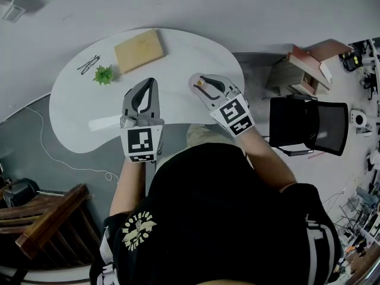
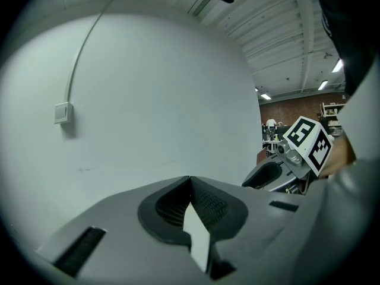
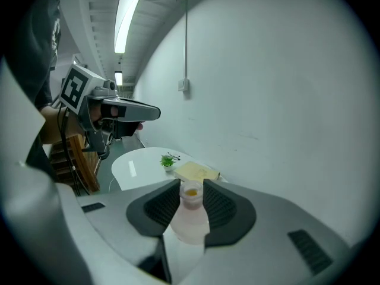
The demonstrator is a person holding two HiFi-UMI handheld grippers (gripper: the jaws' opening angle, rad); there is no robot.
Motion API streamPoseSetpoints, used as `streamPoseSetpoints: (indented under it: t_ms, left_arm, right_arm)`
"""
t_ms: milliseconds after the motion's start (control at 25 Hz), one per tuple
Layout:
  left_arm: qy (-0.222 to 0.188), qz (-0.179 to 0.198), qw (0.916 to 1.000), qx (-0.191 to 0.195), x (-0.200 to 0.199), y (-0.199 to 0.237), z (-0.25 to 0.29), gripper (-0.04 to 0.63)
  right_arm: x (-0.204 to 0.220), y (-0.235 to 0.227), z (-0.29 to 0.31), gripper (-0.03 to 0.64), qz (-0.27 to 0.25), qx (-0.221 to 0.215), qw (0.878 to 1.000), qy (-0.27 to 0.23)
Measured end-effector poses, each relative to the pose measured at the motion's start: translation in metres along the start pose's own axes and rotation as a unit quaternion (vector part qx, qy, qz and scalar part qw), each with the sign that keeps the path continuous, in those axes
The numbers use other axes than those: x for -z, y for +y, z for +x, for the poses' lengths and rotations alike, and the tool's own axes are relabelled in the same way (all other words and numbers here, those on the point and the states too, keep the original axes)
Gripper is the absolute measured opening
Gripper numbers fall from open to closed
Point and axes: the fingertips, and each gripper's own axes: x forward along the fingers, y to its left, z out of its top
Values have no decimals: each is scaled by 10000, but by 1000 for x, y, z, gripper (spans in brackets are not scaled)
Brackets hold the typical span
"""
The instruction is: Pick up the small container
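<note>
Already your right gripper (image 3: 191, 187) is clamped on the small container (image 3: 190, 218), neck between the pads, held clear above the table's (image 1: 77, 100) near right edge. Left gripper (image 1: 149, 85) hangs alongside, jaws together, empty.

The small container (image 3: 189, 218) is frosted, translucent plastic with smooth walls. The right hand-held gripper (image 3: 191, 186) and the left hand-held gripper (image 2: 190, 180) both have matt grey plastic shells and black ribbed pads. The left one pinches a thin white sheet (image 2: 198, 236), matt and paper-like. The table (image 1: 178, 64) is white, smooth and glossy enough to mirror a lamp. At its 12 o'clock lies a matt, wood-coloured board (image 1: 138, 50). At 8 o'clock in the head view stands a dark slatted wooden chair (image 1: 47, 215), and at 3 o'clock a black mesh chair back (image 1: 309, 123).
</note>
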Motion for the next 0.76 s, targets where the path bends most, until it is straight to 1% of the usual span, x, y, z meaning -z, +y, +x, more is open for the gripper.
streamPoseSetpoints:
  t_ms: [160, 360, 760]
  left_arm:
    - [-109, 49, 9999, -19, -11, -1, -2, 21]
    - [-168, 2, 9999, 6, -17, -2, 1, 21]
    - [-267, -15, 9996, -42, -26, 2, 5, 21]
  right_arm:
    - [-6, -2, -5, 137, -29, 20, 10000, -60]
    - [-3, -5, -7, 137, -34, 69, 10000, -53]
    - [-12, 4, 0, 137, -84, -131, 9998, -120]
